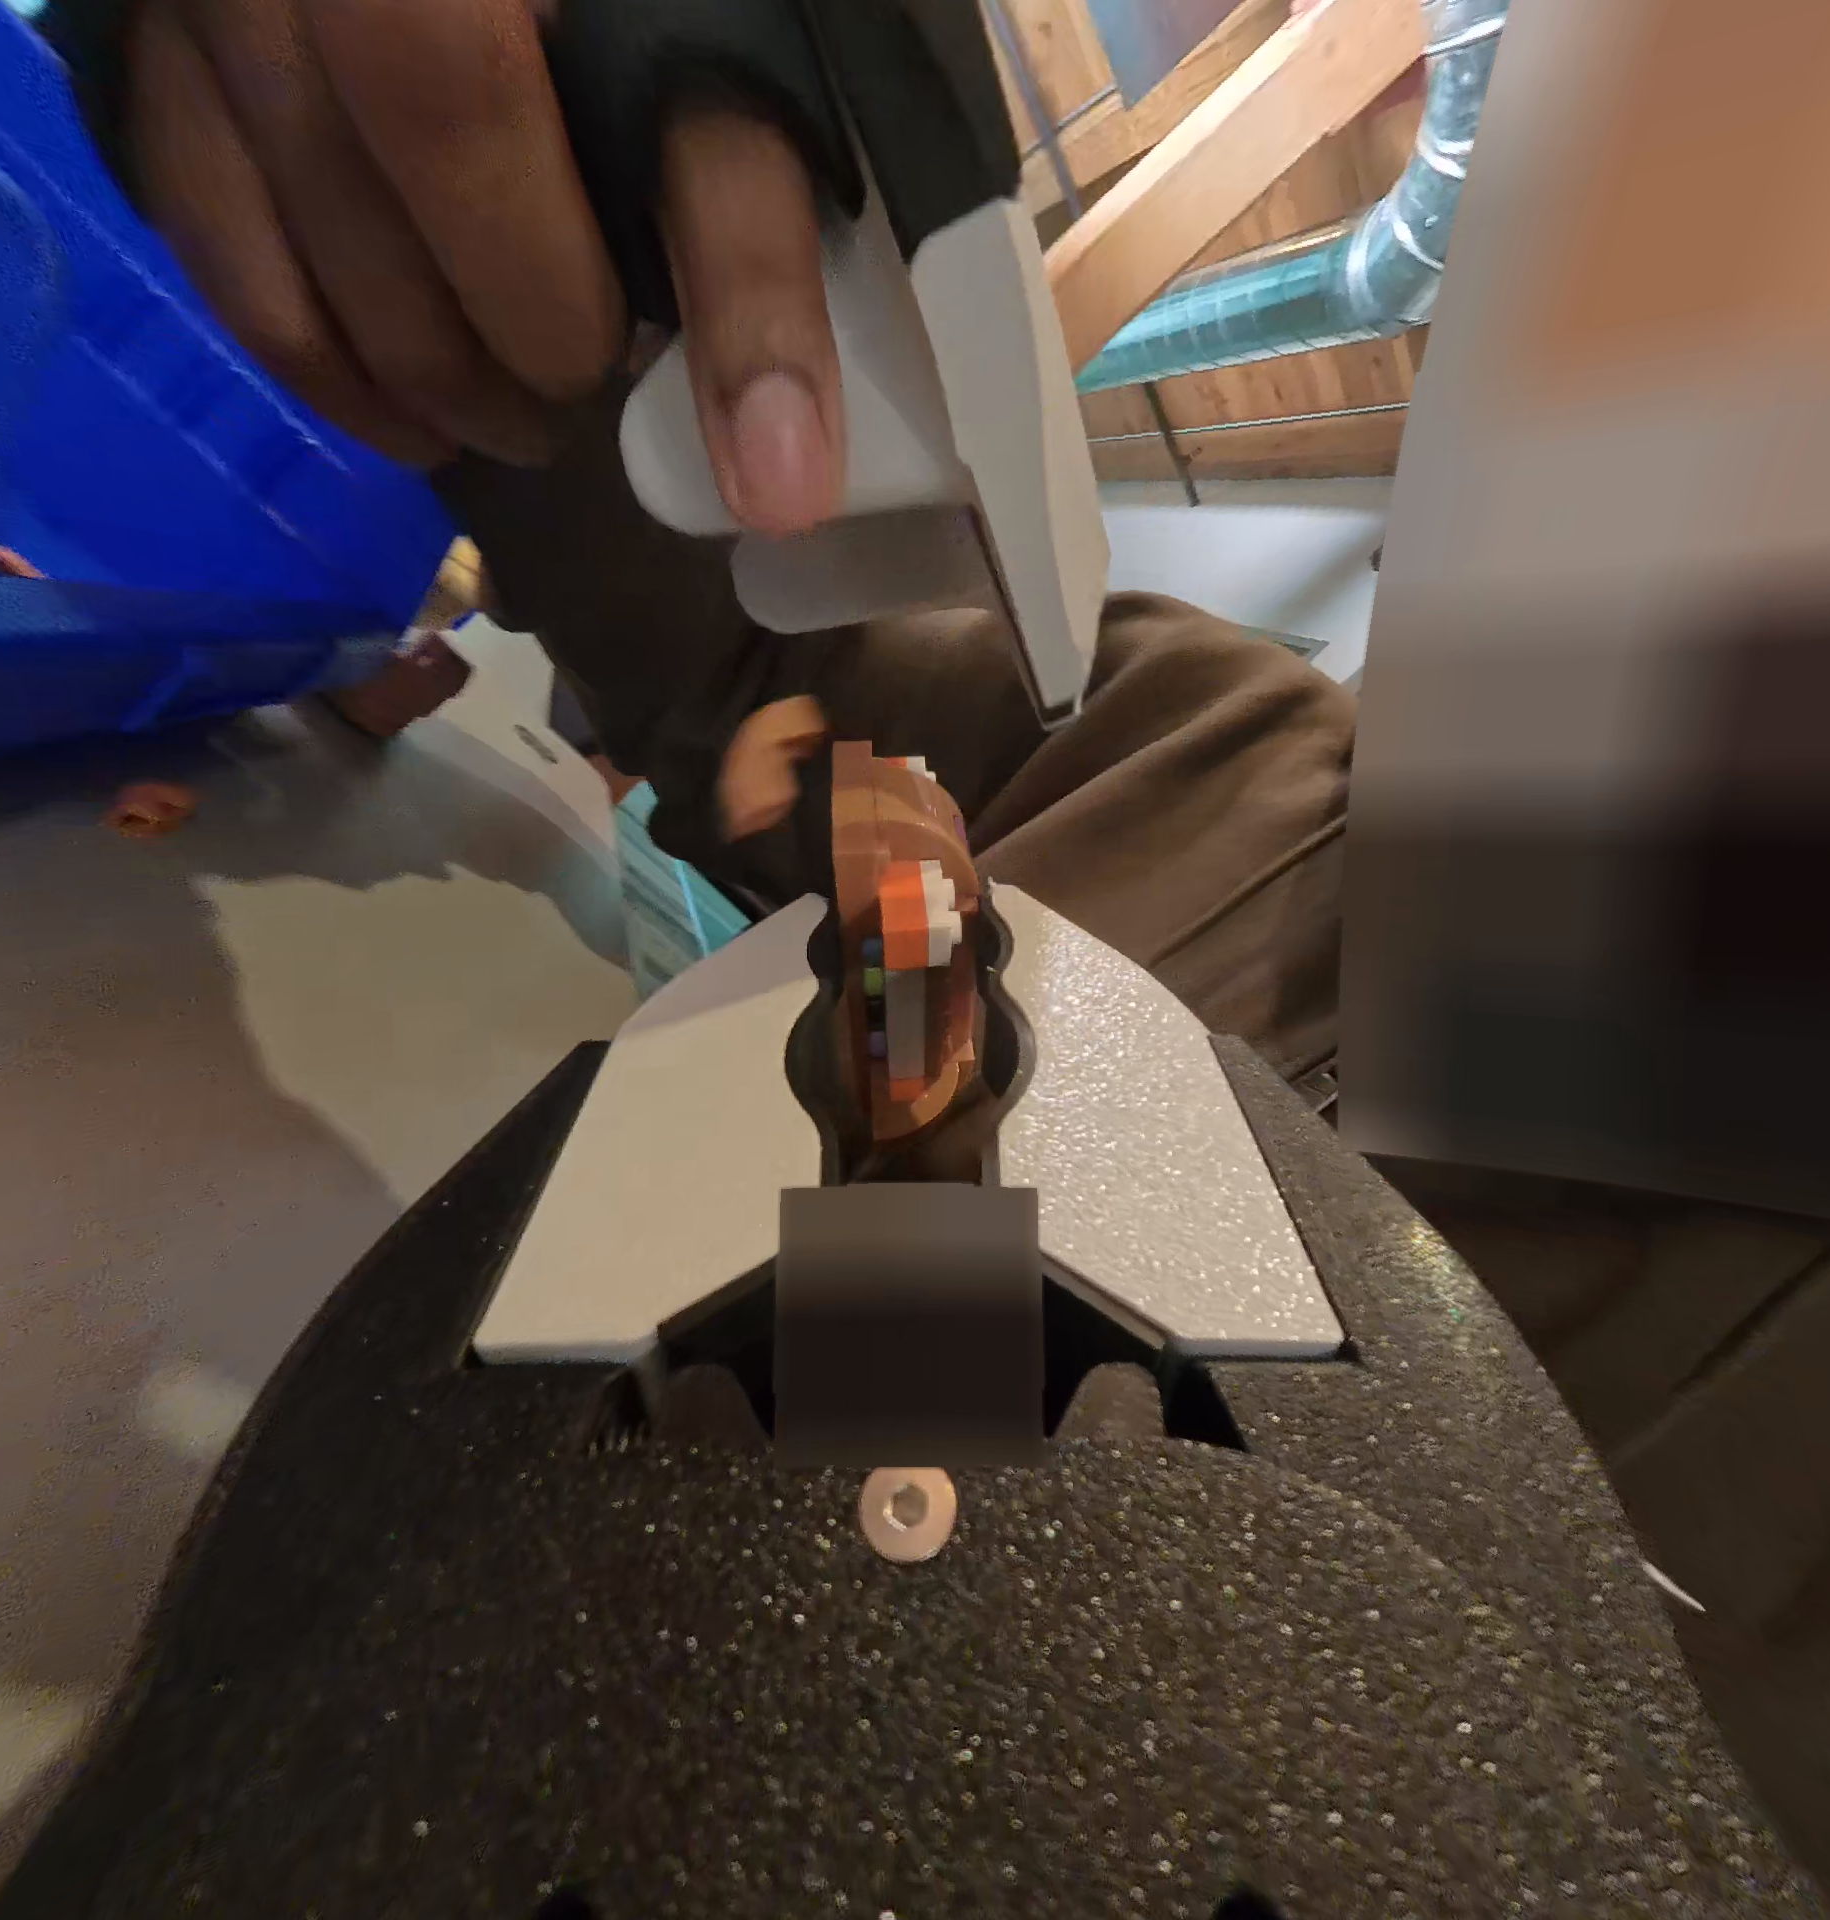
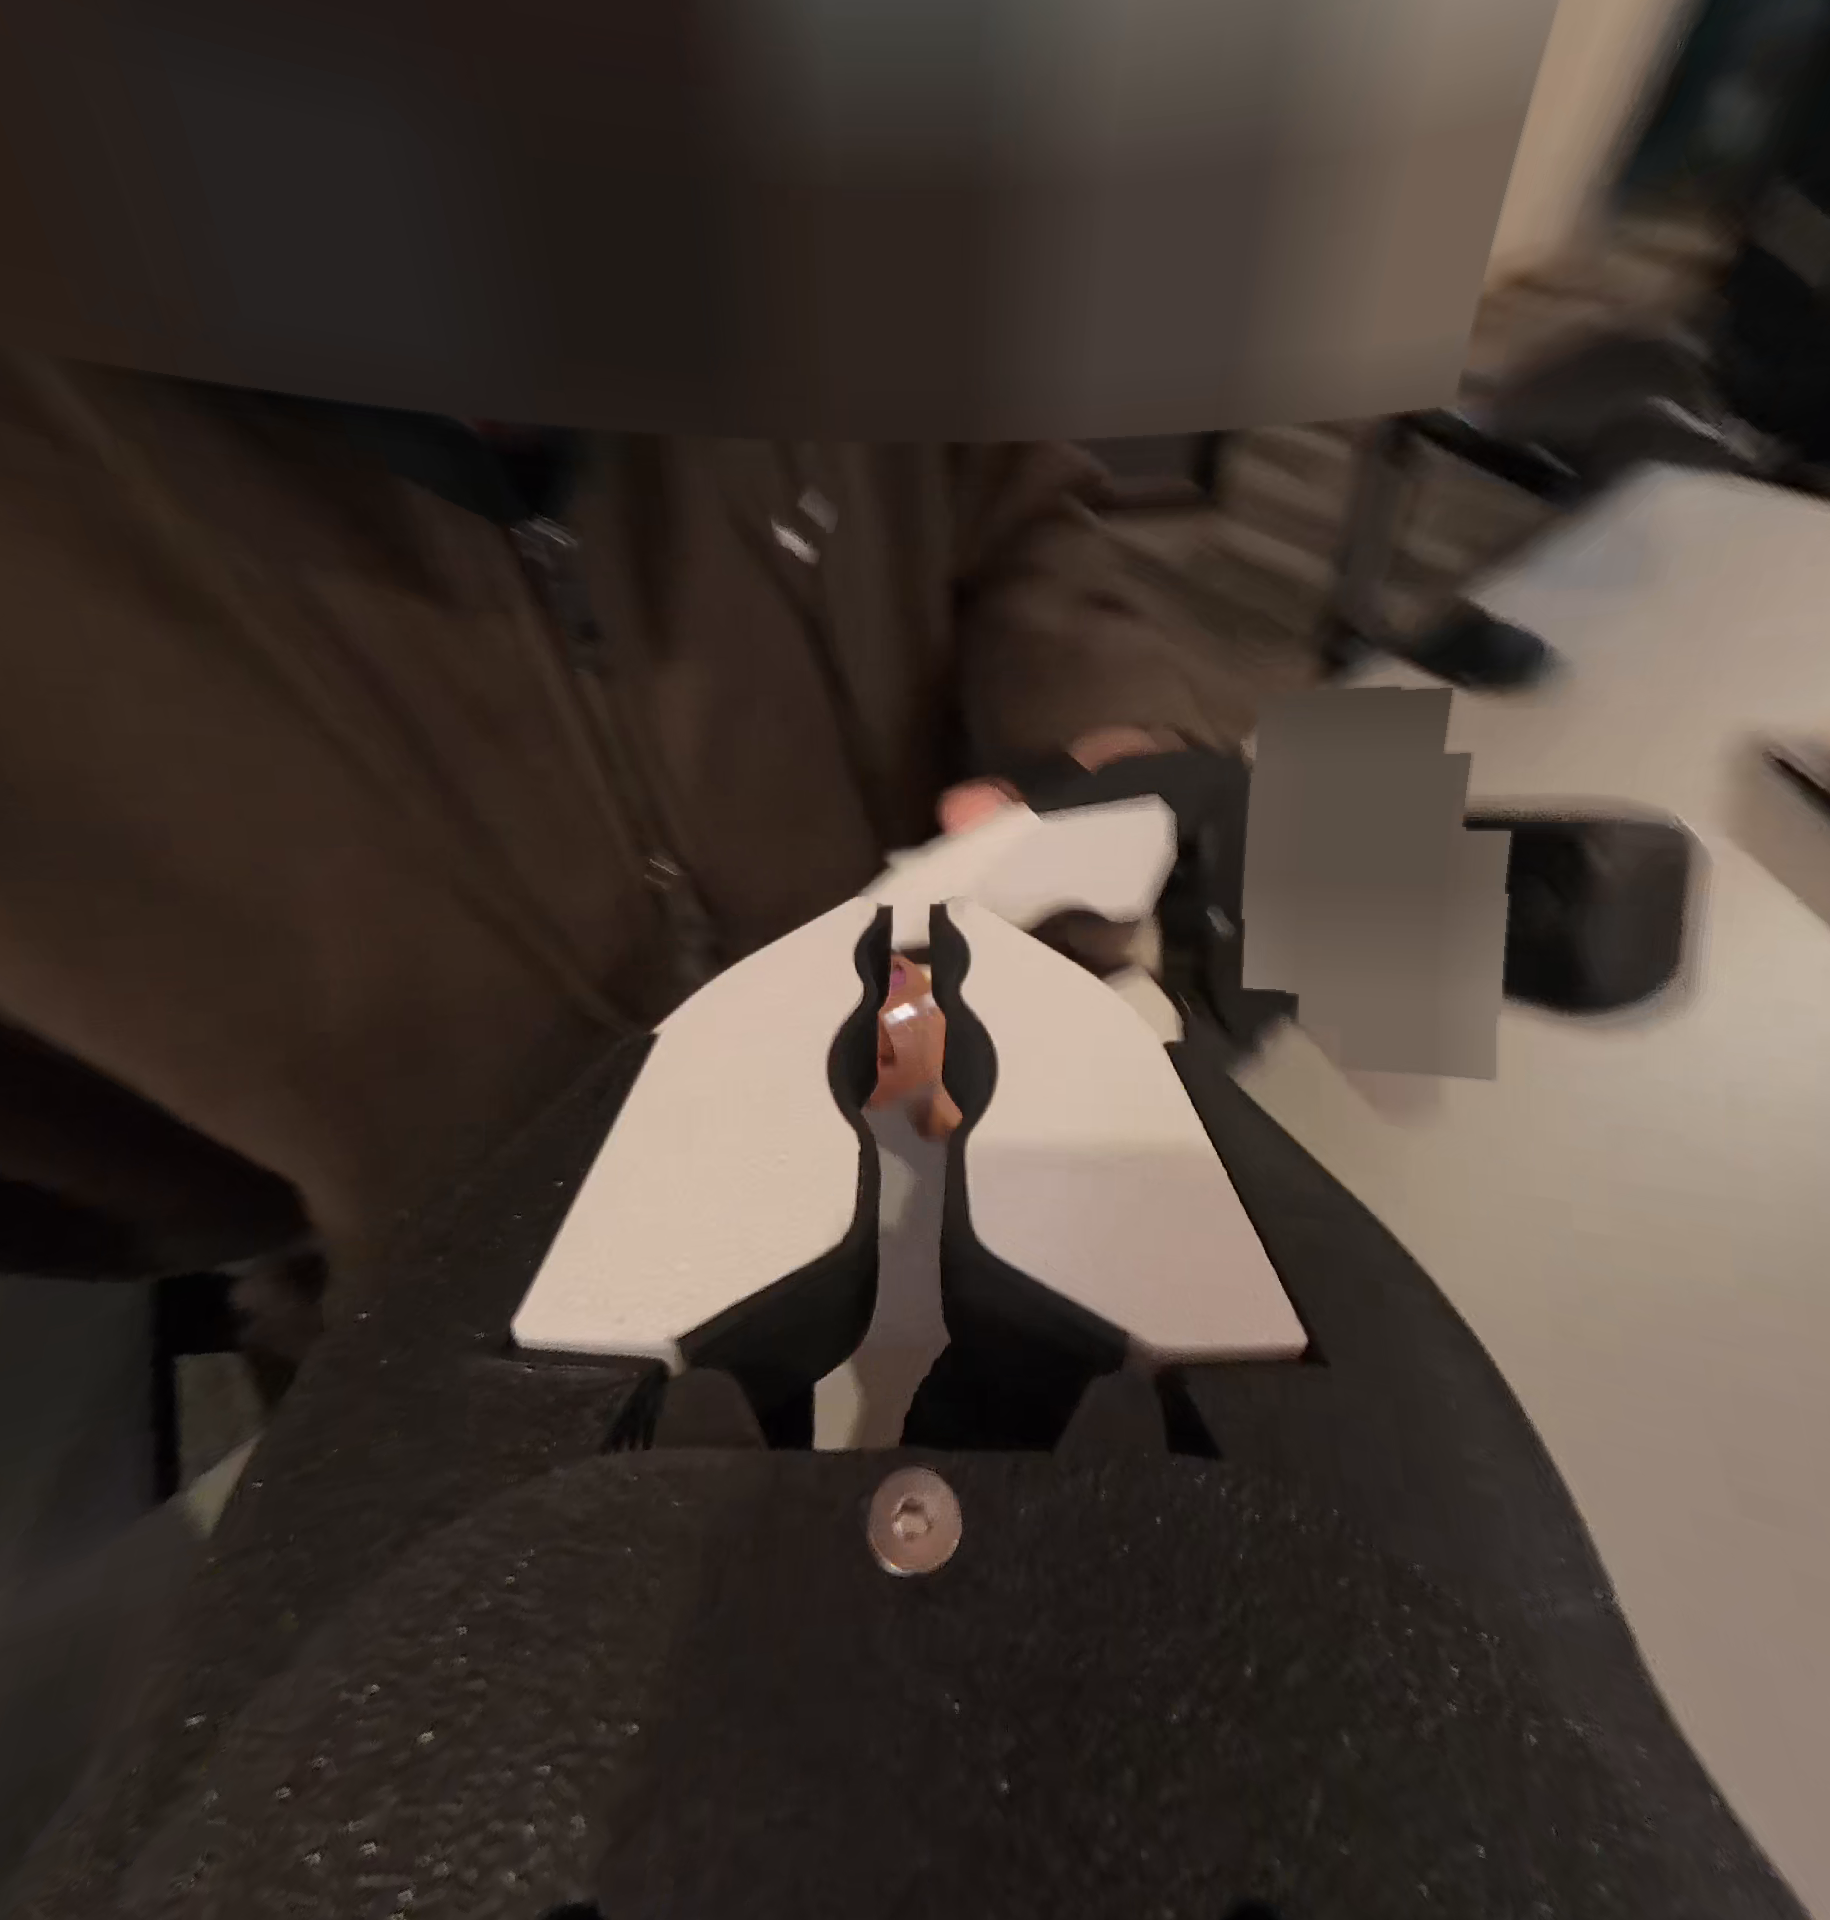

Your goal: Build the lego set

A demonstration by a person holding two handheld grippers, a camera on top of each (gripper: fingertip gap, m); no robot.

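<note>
1. Left wrist view: the left gripper (image 1: 906,977) is clenched on a partly built lego model (image 1: 906,966), a narrow brown assembly with orange and white bricks, seated in the scalloped recesses of the two white fingers (image 1: 703,1122) and projecting beyond their tips.
2. Right wrist view: the right gripper (image 2: 911,997) stands nearly closed on a small tan-brown lego piece (image 2: 911,1039); blur prevents naming the piece more exactly.
3. Handling, as a judgement: the model is light and rigid, but its stud joints may separate under twisting or a hard squeeze. The flat brown flanks offer the safest hold; the protruding orange and white bricks are best left untouched.
4. The small piece is glossy and probably slippery, so it may pivot between the pads when pressed home.
5. Beyond the jaws, left wrist view: the right gripper's white finger and the person's hand (image 1: 599,239) hang just above the model; a blue bin (image 1: 142,436) and a loose reddish brick (image 1: 147,808) on the white table (image 1: 111,1039) lie to the left.
</note>
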